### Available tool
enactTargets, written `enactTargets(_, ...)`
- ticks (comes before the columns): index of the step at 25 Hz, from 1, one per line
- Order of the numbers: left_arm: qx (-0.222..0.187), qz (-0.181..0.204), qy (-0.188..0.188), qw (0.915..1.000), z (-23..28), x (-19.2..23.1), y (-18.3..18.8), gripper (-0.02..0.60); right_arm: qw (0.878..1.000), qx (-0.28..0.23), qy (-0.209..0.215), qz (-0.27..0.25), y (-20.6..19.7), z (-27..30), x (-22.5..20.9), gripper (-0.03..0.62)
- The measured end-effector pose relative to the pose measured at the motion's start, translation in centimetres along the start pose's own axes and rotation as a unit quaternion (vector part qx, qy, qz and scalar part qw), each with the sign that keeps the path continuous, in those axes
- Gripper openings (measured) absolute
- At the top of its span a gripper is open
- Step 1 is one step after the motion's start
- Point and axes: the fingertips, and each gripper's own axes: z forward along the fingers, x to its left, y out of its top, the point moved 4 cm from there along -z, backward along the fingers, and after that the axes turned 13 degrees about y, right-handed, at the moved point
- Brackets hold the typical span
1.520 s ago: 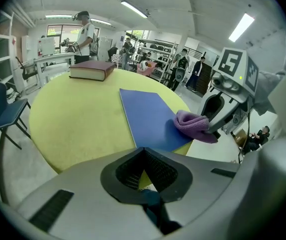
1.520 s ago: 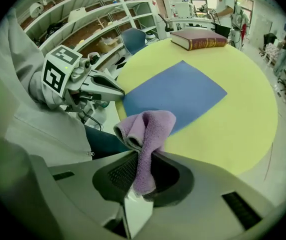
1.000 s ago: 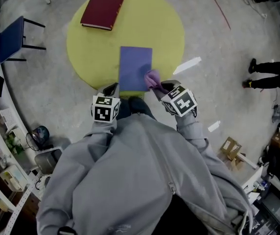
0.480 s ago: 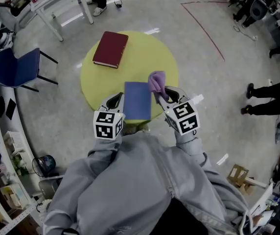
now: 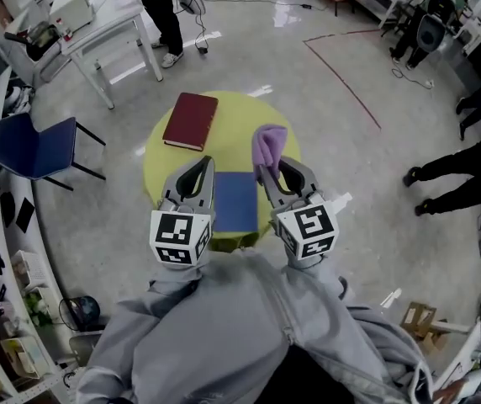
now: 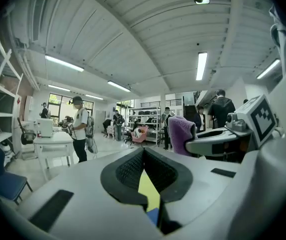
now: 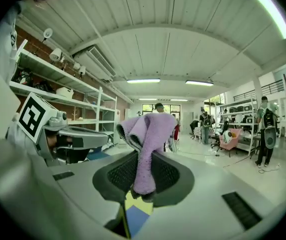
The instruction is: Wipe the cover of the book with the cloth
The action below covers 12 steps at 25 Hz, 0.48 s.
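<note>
A blue book (image 5: 235, 200) lies on the near edge of the round yellow table (image 5: 232, 129); a red book (image 5: 191, 121) lies at its far left. My right gripper (image 5: 267, 168) is shut on a purple cloth (image 5: 269, 146), held in the air above the blue book's right side. In the right gripper view the cloth (image 7: 145, 144) stands up from the closed jaws, with the blue book (image 7: 135, 219) far below. My left gripper (image 5: 198, 168) hovers over the book's left edge, shut on nothing; its jaws (image 6: 144, 156) meet at the tip.
A blue chair (image 5: 34, 146) stands left of the table and a white workbench (image 5: 97, 23) at the back left, with a person (image 5: 161, 7) beside it. Other people's legs (image 5: 467, 162) are at the right. Shelves and boxes line the left and lower right edges.
Both grippers have risen well above the table. The cloth has come up off the blue book's cover with the right gripper. The head view now takes in more of the room.
</note>
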Motion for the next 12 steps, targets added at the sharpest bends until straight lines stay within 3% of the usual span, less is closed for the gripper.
enactTargets(6,-0.045,0.013,0.025,0.9986,-1.2,-0.8,2.2,0.017,0.998,-0.057,-0.031,-0.025,2.5,-1.1,0.5,0.084)
enactTargets(12,-0.059,0.017,0.034,0.9975,-1.9,-1.5,2.3,0.017,0.994,-0.083,-0.046,-0.051,3.7,-1.3,0.4,0.084)
